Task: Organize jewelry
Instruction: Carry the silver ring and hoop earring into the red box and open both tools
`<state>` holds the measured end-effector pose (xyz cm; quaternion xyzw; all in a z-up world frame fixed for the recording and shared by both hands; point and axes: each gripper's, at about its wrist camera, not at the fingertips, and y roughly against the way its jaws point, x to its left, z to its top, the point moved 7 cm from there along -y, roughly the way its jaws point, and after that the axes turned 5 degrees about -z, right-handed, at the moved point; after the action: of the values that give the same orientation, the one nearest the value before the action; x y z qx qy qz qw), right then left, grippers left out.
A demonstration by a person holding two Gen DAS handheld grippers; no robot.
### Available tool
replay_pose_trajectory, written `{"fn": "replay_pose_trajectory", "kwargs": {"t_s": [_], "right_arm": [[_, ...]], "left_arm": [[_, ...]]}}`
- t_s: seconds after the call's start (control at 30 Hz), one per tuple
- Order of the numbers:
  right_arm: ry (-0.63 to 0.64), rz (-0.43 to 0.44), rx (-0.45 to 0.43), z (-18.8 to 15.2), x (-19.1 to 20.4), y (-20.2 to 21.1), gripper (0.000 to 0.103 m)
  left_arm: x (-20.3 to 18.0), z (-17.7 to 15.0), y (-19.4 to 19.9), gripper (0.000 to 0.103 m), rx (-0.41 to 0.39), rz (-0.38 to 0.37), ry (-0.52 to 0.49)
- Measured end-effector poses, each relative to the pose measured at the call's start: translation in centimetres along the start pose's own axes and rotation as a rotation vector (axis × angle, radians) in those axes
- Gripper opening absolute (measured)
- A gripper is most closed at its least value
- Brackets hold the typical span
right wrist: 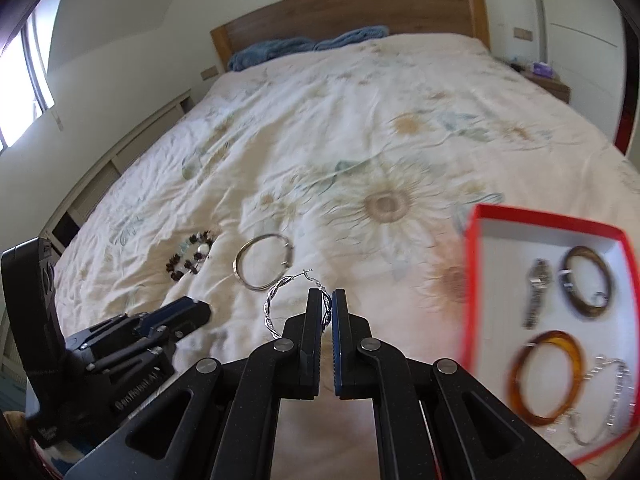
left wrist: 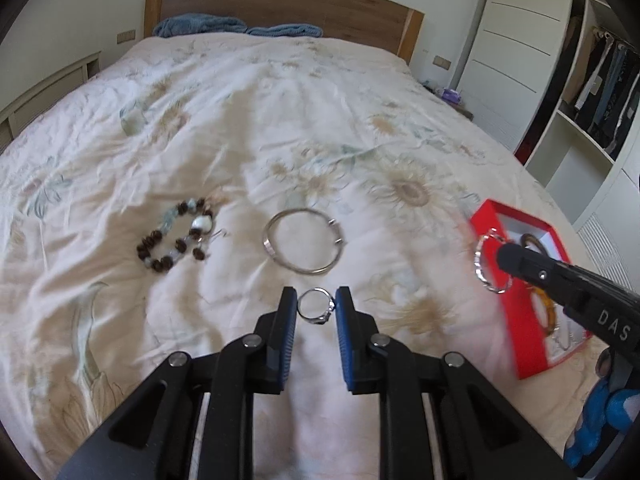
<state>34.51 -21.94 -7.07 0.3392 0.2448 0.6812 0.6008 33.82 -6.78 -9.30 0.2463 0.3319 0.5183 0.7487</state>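
- Two claws work over a bed (left wrist: 240,92) with a pale floral quilt.
- Left claw (left wrist: 316,306) holds a small silver ring (left wrist: 316,306) pinched between its blue pads, just above the quilt.
- Right claw (right wrist: 331,304) is clenched on a twisted silver hoop earring (right wrist: 276,304); most of the hoop sticks out to the left of the fingers. In the left wrist view that hoop (left wrist: 486,260) hangs in front of the near edge of the red box (left wrist: 516,300).
- Red box (right wrist: 472,280) lies on the quilt at the right, white inside. In it are a dark brown bangle (right wrist: 588,284), an amber bangle (right wrist: 546,376), a small metal watch (right wrist: 536,292) and a silvery chain bracelet (right wrist: 608,400).
- On the quilt ahead of the left claw lies a plain silver bangle (left wrist: 304,246); to its left, apart from it, a bracelet of dark and pale beads (left wrist: 176,236).
- Blue folded towels (left wrist: 236,28) sit against the wooden headboard (left wrist: 280,4).
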Motion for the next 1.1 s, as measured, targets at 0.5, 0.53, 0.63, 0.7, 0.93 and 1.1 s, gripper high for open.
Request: {"fn": "replay_pose_trajectory", "kwargs": {"t_s": [0.5,0.53,0.63,0.7,0.93,1.1], "right_arm": [[-0.178,-0.233,-0.011,-4.9,-17.7,7.7,0.005],[-0.183,-0.241,-0.003,-5.5,-18.4,7.6,0.005],[-0.198,-0.255,0.023,-6.9,-20.5,7.2,0.005],[-0.204,-0.256,0.038,-7.5,-21.4,6.8,0.005],[-0.182,-0.236,0.085,-8.5,-22.4,4.8,0.005],[-0.174,-0.231,0.11,-8.9,-23.0,4.1,0.005]], "left_arm": [[-18.6,-1.5,-1.0,0.018,0.076,-0.238,-0.168],[-20.1,-1.9,-1.8,0.018,0.092,-0.249,-0.184],[-22.8,-2.5,-3.2,0.018,0.118,-0.26,-0.22],[-24.3,-2.8,-4.3,0.018,0.132,-0.257,-0.249],[-26.6,-3.9,-8.6,0.018,0.197,-0.205,-0.3],[-26.5,-5.5,-10.8,0.019,0.262,-0.189,-0.304]]}}
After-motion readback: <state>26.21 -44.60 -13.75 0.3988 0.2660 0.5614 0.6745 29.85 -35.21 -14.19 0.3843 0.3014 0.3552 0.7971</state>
